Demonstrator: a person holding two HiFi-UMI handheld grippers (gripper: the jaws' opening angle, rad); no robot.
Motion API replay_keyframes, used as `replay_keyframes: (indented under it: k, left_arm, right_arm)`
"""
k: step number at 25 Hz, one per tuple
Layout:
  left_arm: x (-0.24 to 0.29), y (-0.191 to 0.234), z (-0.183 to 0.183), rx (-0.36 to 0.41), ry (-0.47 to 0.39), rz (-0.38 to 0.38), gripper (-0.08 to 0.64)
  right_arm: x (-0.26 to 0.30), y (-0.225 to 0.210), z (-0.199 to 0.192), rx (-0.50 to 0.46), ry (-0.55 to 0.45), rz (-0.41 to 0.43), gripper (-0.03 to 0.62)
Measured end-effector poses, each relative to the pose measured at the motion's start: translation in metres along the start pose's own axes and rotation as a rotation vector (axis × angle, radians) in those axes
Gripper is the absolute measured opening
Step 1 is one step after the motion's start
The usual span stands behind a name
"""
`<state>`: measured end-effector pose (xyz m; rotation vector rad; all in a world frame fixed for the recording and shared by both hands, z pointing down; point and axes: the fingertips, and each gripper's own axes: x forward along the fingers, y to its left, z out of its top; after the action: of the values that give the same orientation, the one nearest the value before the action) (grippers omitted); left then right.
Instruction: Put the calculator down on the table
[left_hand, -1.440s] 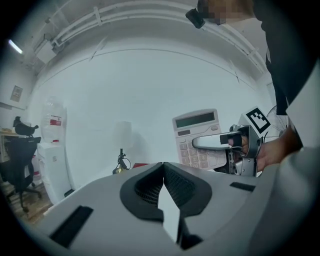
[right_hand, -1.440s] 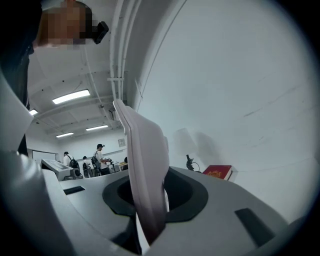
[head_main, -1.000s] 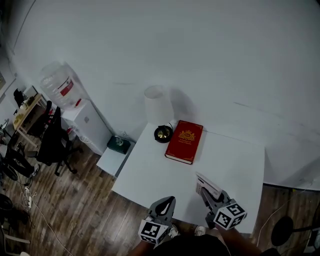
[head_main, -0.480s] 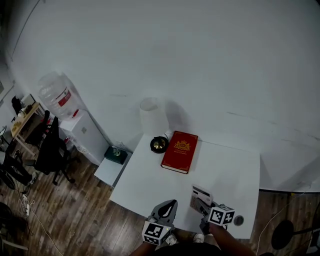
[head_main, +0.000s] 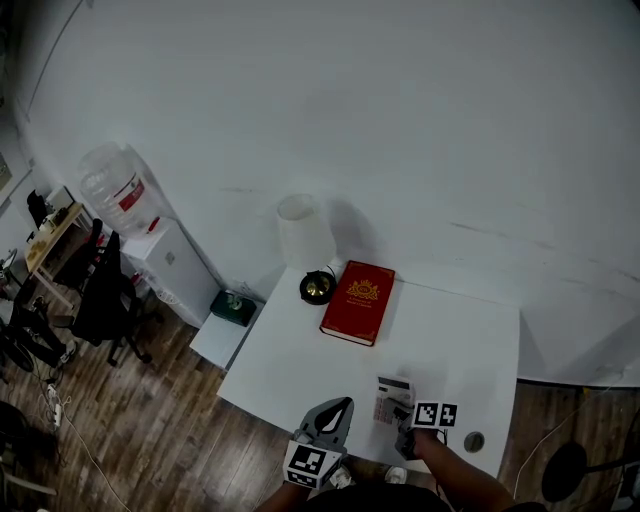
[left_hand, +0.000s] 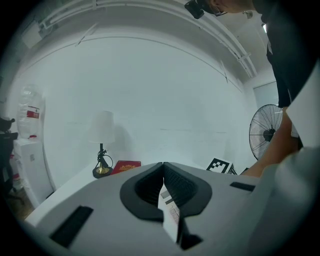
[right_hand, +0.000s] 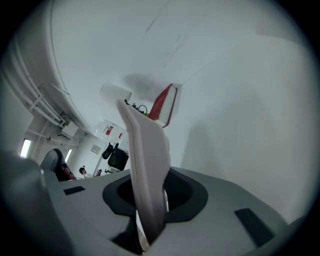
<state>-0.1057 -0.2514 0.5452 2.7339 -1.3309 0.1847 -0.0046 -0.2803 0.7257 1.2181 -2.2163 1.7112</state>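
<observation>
The calculator (head_main: 392, 396) is a thin, pale slab clamped in the right gripper (head_main: 401, 412). It sits low over the near right part of the white table (head_main: 300, 360), close to the front edge. From above I cannot tell whether its underside is touching the top yet. In the right gripper view the calculator (right_hand: 142, 150) shows edge-on, with the jaws pressed on its two broad faces at one end and most of its length sticking out beyond them.

It is probably light and rigid, with a smooth plastic shell that could slip or pivot under a pinch at one end. The keys and display window are the parts to keep pads off. The bare margin at an end, where it is held now, looks like the sound place to grip. It should be laid flat before letting go, since dropping it on an edge would let it tip over.

The left gripper (head_main: 338, 408) hangs just left of it over the table's front edge, jaws together at their tips and carrying nothing. A small round object (head_main: 474, 441) lies near the right gripper on the table. Farther back, well apart, a red book (head_main: 358, 302) lies just beside a table lamp (head_main: 305, 240) against the wall.
</observation>
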Motion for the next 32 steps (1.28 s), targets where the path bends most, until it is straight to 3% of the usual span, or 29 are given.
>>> replay_keyframes:
  k: [6, 14, 18, 22, 32]
  left_arm:
    - [-0.002, -0.004, -0.007, -0.004, 0.019, 0.012, 0.018]
    - [-0.004, -0.006, -0.015, -0.016, 0.033, 0.031, 0.018]
    - [-0.004, -0.007, -0.017, -0.019, 0.038, 0.036, 0.018]
    - [-0.002, -0.011, -0.02, -0.025, 0.044, 0.021, 0.018]
    - [0.0, -0.023, -0.019, -0.023, 0.038, -0.007, 0.018]
  right_arm:
    - [0.013, -0.015, -0.009, 0.14, 0.064, 0.026, 0.11]
    - [0.016, -0.026, -0.004, 0.115, 0.081, -0.027, 0.117]
    - [0.016, -0.028, -0.001, 0.056, 0.084, -0.059, 0.123]
    - [0.016, -0.032, 0.001, -0.06, 0.102, -0.123, 0.147]
    - [0.005, -0.048, 0.009, -0.259, 0.121, -0.329, 0.291]
